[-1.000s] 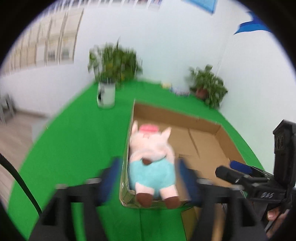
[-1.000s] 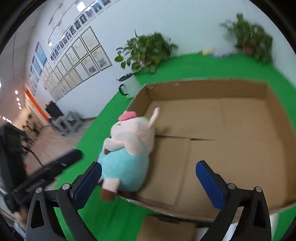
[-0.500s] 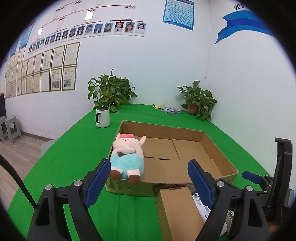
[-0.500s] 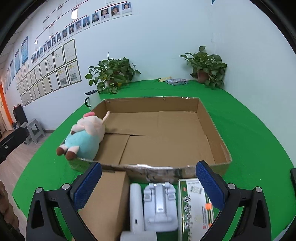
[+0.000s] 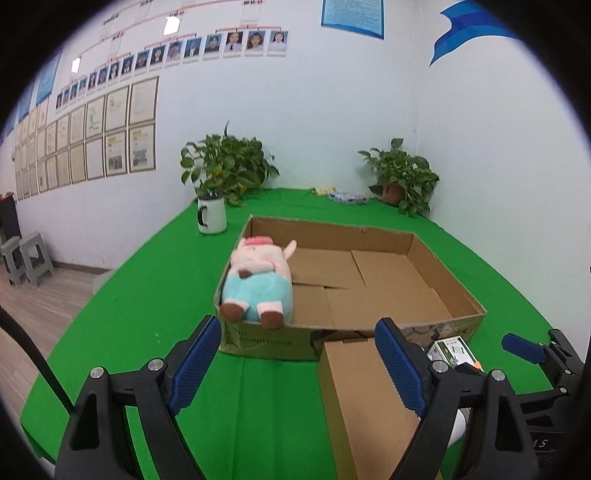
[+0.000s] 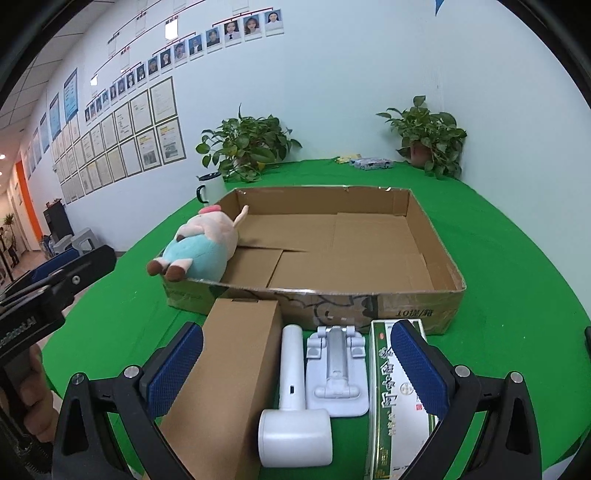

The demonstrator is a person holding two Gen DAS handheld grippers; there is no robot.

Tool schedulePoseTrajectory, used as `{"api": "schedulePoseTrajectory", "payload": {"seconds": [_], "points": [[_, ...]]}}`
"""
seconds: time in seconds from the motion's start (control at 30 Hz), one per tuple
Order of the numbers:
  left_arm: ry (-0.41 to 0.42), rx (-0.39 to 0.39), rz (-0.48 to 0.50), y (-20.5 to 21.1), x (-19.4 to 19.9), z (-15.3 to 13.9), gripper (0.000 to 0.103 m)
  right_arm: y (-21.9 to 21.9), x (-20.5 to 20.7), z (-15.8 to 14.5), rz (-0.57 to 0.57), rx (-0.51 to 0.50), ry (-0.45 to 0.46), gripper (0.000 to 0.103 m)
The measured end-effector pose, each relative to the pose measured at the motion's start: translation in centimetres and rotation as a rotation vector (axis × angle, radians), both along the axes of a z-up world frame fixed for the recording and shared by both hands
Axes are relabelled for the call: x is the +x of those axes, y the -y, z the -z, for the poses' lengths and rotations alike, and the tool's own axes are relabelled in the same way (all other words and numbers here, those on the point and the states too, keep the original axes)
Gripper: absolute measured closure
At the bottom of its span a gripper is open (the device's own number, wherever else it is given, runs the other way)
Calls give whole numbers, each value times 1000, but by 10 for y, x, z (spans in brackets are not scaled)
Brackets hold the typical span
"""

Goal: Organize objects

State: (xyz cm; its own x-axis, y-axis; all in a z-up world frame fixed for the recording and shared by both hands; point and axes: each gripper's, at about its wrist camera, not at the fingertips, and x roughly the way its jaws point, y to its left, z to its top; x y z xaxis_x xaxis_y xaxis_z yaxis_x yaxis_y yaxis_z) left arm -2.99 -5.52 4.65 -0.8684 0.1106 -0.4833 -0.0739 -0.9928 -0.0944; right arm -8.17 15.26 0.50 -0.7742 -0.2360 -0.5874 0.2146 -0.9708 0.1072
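**Plush half-seated, four items still out**

Both our grippers, left gripper [image 5: 295,358] and right gripper [image 6: 295,365], gape wide and hold nothing. Plush pig [image 6: 199,249] lies in the cardboard tray's [image 6: 436,236] near-left corner, feet overhanging the rim. Risk: it could tip out if we bump that wall. Brown box [image 6: 229,369], white handheld device [image 6: 291,406], stand [image 6: 338,373] and green carton [image 6: 395,410] sit tightly side by side; grabbing one may drag its neighbour.

Both views are bright and evenly lit from overhead, with ceiling lamps mirrored as white glare patches on the glossy photo row [image 5: 170,26] high on the wall, and only soft, faint shadows on the green table cover [image 6: 517,258]. Fisheye bending curves the walls and table edge (strongest toward the black circular rim). Focus is sharp throughout, with no motion blur.
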Motion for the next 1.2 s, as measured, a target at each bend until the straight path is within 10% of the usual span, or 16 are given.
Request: {"api": "schedulePoseTrajectory", "payload": {"seconds": [0.67, 0.93, 1.2], "points": [[158, 107, -2, 60, -68, 27, 22, -59, -13, 12, 85, -60, 96, 1], [332, 194, -16, 117, -156, 63, 80, -97, -25, 26, 190, -133, 167, 1], [373, 212, 15, 111, -166, 79, 96, -69, -27, 45, 138, -125, 216, 1]]}}
